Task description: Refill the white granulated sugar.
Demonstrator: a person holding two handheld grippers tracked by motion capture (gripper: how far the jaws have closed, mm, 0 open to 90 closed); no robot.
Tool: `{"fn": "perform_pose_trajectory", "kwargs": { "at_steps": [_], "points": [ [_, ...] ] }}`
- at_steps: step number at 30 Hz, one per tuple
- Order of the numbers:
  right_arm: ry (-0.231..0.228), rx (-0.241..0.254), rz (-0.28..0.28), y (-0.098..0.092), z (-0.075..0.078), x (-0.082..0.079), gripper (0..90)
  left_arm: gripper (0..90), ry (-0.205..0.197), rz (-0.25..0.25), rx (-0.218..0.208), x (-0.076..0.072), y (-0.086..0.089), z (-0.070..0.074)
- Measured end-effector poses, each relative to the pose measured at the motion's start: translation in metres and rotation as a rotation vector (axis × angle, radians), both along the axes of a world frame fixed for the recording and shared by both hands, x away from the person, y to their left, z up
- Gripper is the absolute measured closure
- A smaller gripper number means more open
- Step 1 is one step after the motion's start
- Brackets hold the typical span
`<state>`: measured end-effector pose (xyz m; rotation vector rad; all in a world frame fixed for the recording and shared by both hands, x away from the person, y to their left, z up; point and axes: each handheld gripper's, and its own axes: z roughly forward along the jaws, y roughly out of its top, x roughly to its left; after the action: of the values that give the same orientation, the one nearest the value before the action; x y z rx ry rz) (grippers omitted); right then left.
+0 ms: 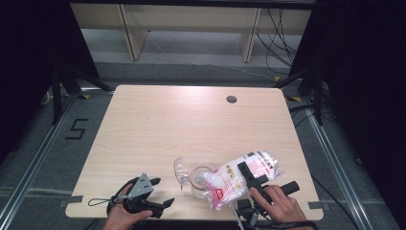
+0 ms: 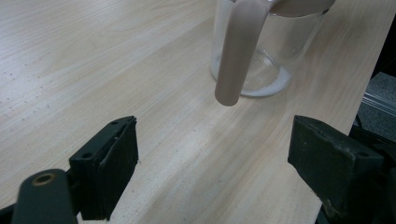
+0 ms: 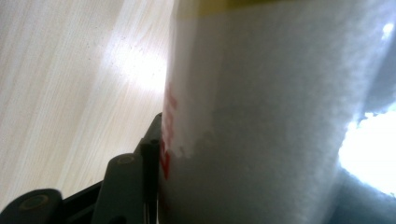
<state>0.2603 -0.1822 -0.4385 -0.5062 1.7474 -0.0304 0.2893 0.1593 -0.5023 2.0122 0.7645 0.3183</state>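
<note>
Pouring step, by the look of it. Right gripper (image 1: pixel 253 178) fingers clamp a white bag (image 1: pixel 239 178), tilted with its lower corner at the mouth of a glass jar (image 1: pixel 201 179) near the front edge of the surface (image 1: pixel 191 120). Left gripper (image 1: pixel 152 191) rests apart, fingers open on nothing. Next: tip the bag further, mouth kept over the jar; left could steady it.

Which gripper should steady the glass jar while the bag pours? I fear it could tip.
Left. The left gripper is open and empty, with the glass jar just ahead, while the right gripper is clamped on the bag.
</note>
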Motion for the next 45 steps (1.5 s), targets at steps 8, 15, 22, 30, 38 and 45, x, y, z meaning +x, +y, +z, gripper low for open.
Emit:
{"fn": "perform_pose_trajectory", "kwargs": {
  "at_steps": [8,15,22,30,38,45],
  "points": [
    [-0.002,-0.002,0.002,-0.0003,0.0001,0.0000,50.5,15.7,0.008,0.001,-0.010,-0.0004,-0.0006,-0.0004],
    [-0.005,0.001,-0.003,-0.0009,0.0020,-0.0006,50.6,15.7,0.008,-0.001,-0.009,-0.0003,-0.0006,-0.0004],
    [-0.008,0.001,-0.005,-0.0006,0.0024,-0.0014,50.7,15.7,0.008,0.001,-0.010,-0.0003,-0.0006,-0.0004],
    [-0.006,-0.003,-0.010,-0.0012,0.0031,-0.0016,50.8,15.7,0.009,0.001,-0.009,-0.0004,-0.0006,-0.0004],
    [-0.004,-0.010,-0.027,-0.0028,0.0034,-0.0015,50.8,15.6,0.009,0.001,-0.010,-0.0004,-0.0005,-0.0004],
    [-0.001,-0.016,-0.024,-0.0019,0.0042,-0.0023,50.9,15.7,0.010,0.000,-0.010,-0.0003,-0.0006,-0.0005]
  ]
}}
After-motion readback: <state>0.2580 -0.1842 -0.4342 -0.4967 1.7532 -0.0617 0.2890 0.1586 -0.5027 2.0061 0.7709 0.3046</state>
